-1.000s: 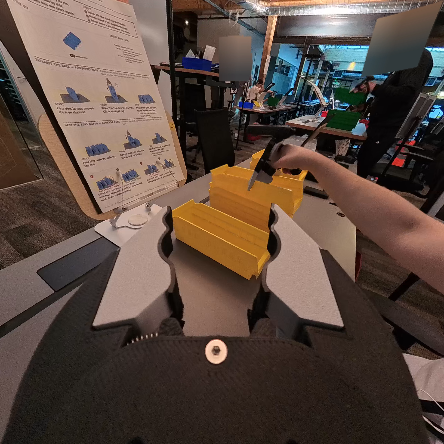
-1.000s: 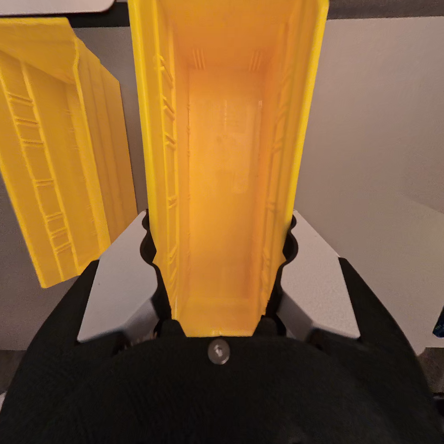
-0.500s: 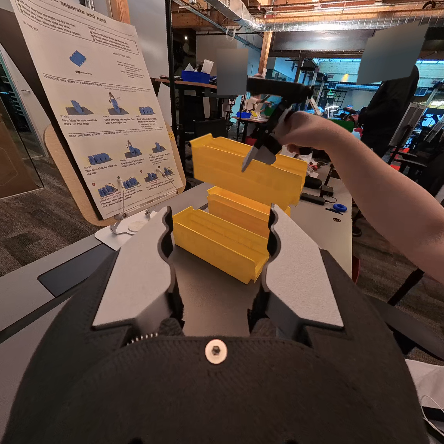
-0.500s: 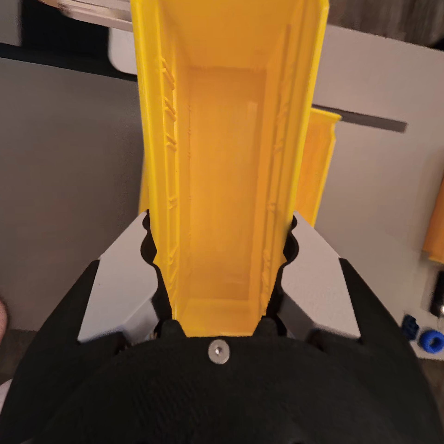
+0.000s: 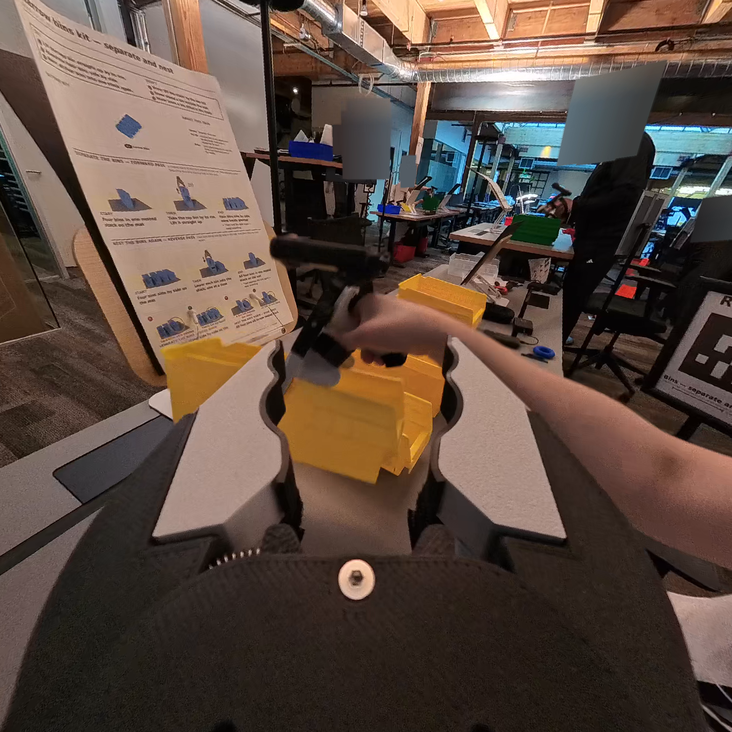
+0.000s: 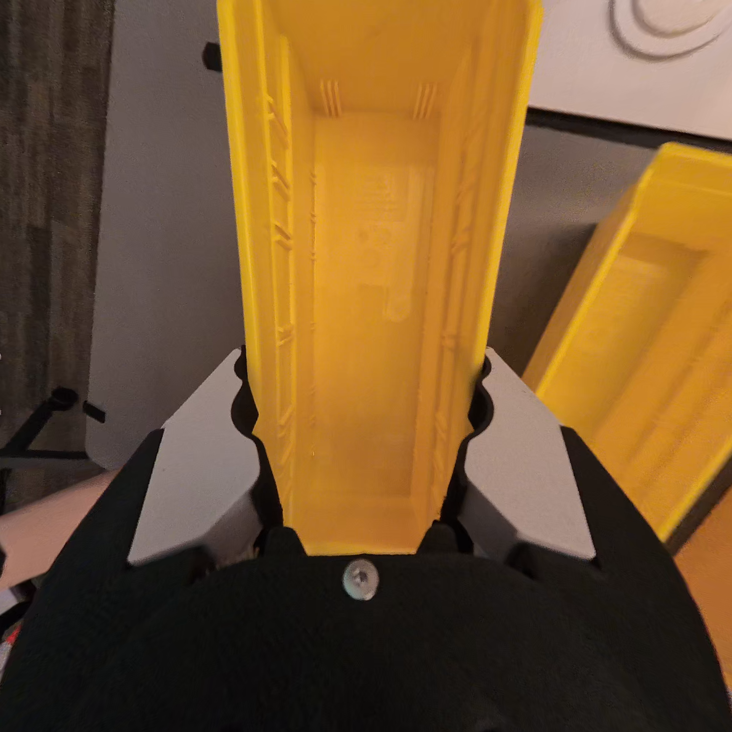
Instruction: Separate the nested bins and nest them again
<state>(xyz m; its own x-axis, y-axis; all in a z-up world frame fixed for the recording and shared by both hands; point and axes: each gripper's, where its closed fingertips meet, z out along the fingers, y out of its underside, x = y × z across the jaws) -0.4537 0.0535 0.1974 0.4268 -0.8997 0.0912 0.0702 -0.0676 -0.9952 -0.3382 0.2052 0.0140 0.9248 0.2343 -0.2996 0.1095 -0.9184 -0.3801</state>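
My right gripper (image 6: 363,356) is shut on a long yellow bin (image 6: 368,237), with its pads pressed on the bin's two side walls near the end; I look into the open top. The left wrist view shows this gripper (image 5: 317,364) holding the bin (image 5: 340,427) tilted, low over the grey table (image 5: 348,515). Behind it stand more yellow bins (image 5: 420,376), and one more (image 5: 439,295) stands farther back. Another bin (image 6: 641,317) lies to the right in the right wrist view. My left gripper (image 5: 362,376) is open and empty above the table's near part.
An instruction sheet (image 5: 158,198) on a stand rises at the table's left. A person's arm (image 5: 574,427) reaches across from the right. A blue ring (image 5: 543,351) and dark tools lie at the far right. A sign (image 5: 705,356) stands off to the right.
My right gripper lifted the yellow bin off the stack, then carried it left and down in front of the other bins. My left gripper stayed open and almost still.
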